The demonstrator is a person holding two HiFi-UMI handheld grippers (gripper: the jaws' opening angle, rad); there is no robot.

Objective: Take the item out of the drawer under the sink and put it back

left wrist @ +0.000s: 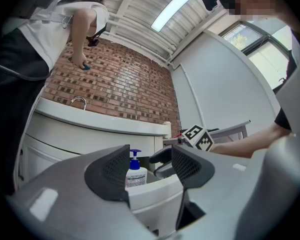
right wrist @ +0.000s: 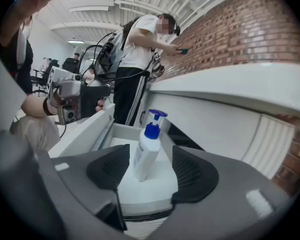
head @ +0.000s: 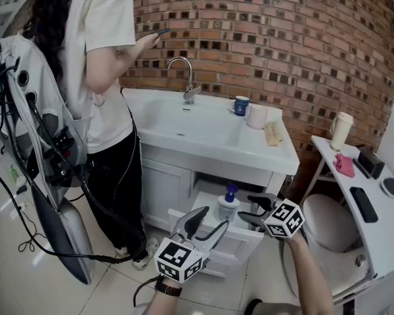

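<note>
The drawer (head: 239, 244) under the sink (head: 184, 126) stands pulled out, and the pump bottle (head: 228, 205) is inside it, toward the back, close to the cabinet. It stands on its base with its long axis vertical: white body below, blue pump head on top. In the left gripper view the short spout of the bottle (left wrist: 135, 173) sticks out toward the right gripper's side; from the head view I cannot make out the spout's direction.

My right gripper (head: 245, 207) is over the drawer's right side, just beside the bottle, with its jaws spread wide. In its own view the bottle (right wrist: 146, 151) shows in the gap ahead of the right gripper (right wrist: 150, 165), but both pads are clear of it and hold nothing.

My left gripper (head: 216, 216) hangs at the drawer's front edge, nearer to me, pointed in toward the bottle. Its jaws are apart too, and in its own view the left gripper (left wrist: 150, 166) has only the white drawer front (left wrist: 155, 191) low between the pads.

Another person (head: 98, 64) stands at the left end of the sink, facing the brick wall (head: 282, 38).
</note>
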